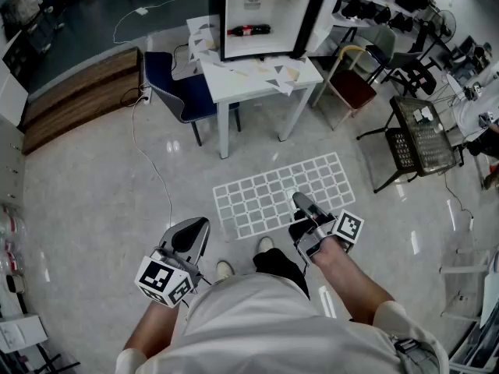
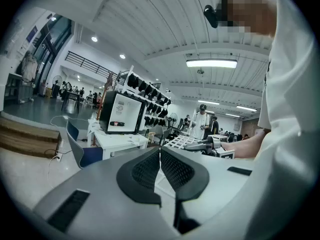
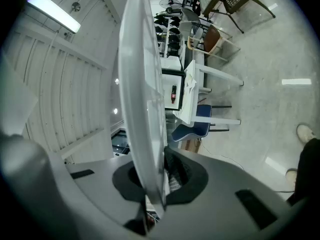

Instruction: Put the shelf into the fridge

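At the far left a wooden bench (image 1: 78, 96) runs along the floor, well away from the work. Next comes the left gripper (image 1: 192, 231), held low in front of the person; in its own view its jaws (image 2: 160, 156) are closed together with nothing between them, so this hand is idle. Beyond it a blue chair (image 1: 183, 92) is tucked beside a white table (image 1: 257, 80), and on the table stands the fridge (image 1: 265, 14), its front open toward the person and a bottle (image 1: 249, 30) lying on its side inside. Nearer the person, the shelf (image 1: 269, 189), a white grid panel, hangs roughly flat above the floor, well apart from the fridge and the table. The right gripper (image 1: 302, 205) holds it by the near edge: in the right gripper view the panel (image 3: 142, 84) runs edge-on between the pads, and the jaws are clamped on it. Further right stand a chair with a red seat (image 1: 351, 88) and a black wire rack (image 1: 421, 135), neither in the way. The step in hand looks like carrying the shelf toward the fridge, with the insertion not yet begun. The next move calls for closing the gap to the table, raising the panel to the opening, and keeping it level and square so its far edge goes in without striking the bottle. With only one edge gripped the panel may sag or swing, so the free left gripper could steady it.
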